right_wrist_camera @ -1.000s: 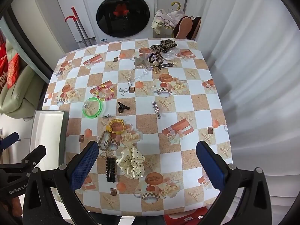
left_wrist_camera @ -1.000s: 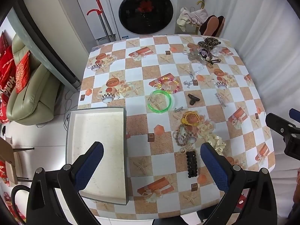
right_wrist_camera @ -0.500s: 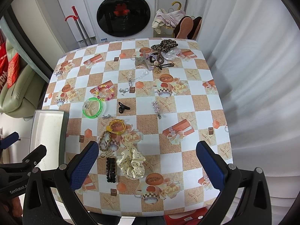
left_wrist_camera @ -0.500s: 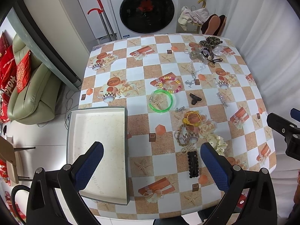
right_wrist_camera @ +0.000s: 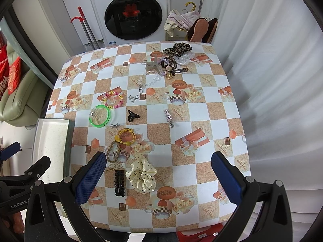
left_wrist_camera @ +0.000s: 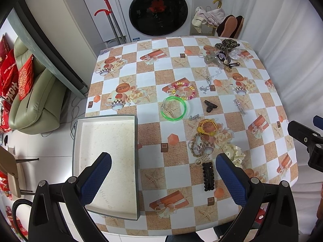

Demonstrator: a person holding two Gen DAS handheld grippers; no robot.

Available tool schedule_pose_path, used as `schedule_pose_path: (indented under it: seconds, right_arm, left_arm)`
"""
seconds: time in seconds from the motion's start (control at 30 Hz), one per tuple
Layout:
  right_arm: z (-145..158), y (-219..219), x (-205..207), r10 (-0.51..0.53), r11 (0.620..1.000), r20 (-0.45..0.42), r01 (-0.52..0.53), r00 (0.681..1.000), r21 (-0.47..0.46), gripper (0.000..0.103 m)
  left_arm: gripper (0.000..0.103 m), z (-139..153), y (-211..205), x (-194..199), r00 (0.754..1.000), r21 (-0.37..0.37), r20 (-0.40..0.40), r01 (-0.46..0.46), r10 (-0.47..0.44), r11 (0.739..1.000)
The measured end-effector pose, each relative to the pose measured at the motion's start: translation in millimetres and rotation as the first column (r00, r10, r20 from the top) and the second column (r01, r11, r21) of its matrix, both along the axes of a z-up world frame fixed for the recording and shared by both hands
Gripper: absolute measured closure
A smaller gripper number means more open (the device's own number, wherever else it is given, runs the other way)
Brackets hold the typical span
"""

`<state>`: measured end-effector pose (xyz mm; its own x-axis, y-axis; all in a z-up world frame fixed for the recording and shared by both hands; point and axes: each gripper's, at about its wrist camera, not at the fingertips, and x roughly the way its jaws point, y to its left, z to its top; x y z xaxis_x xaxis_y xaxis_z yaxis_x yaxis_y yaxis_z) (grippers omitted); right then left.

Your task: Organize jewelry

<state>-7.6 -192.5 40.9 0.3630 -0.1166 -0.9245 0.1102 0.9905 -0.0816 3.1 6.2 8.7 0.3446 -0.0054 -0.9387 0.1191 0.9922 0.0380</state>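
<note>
Looking down from both wrist cameras, I hold the left gripper (left_wrist_camera: 163, 179) and the right gripper (right_wrist_camera: 159, 176) spread wide above the bench (right_wrist_camera: 201, 113), each pinching nothing. The grey tray (left_wrist_camera: 105, 119) sits on the bench's left side, its pale lining bare, partly under my left gripper's fingers. The jewelry lies scattered to its right: a green bangle (left_wrist_camera: 174, 109) touches a beaded pastel bracelet (left_wrist_camera: 183, 90), and a small black claw clip (left_wrist_camera: 210, 105) lies apart from them. Nearer me, a yellow hair tie (right_wrist_camera: 125, 135), a braided loop (right_wrist_camera: 112, 151), a black studded barrette (right_wrist_camera: 119, 182) and a cream dotted scrunchie (right_wrist_camera: 142, 176) crowd together between my right gripper's fingers. A leopard-print scrunchie (right_wrist_camera: 177, 48) tops a tangled pile at the far edge. Beyond the bench stands a washing machine (right_wrist_camera: 129, 10).
</note>
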Motion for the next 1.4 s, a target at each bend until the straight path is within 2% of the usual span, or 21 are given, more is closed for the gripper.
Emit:
schedule_pose_path:
  seconds: [1.4]
  right_arm:
    - [1.1,-0.1,-2.8,0.000,1.000,0.000,0.000,1.000,0.002,0.000]
  left_arm:
    - [0.000,0.5,-4.1,1.0,1.000,0.008,-0.003,0.004,-0.004,1.000]
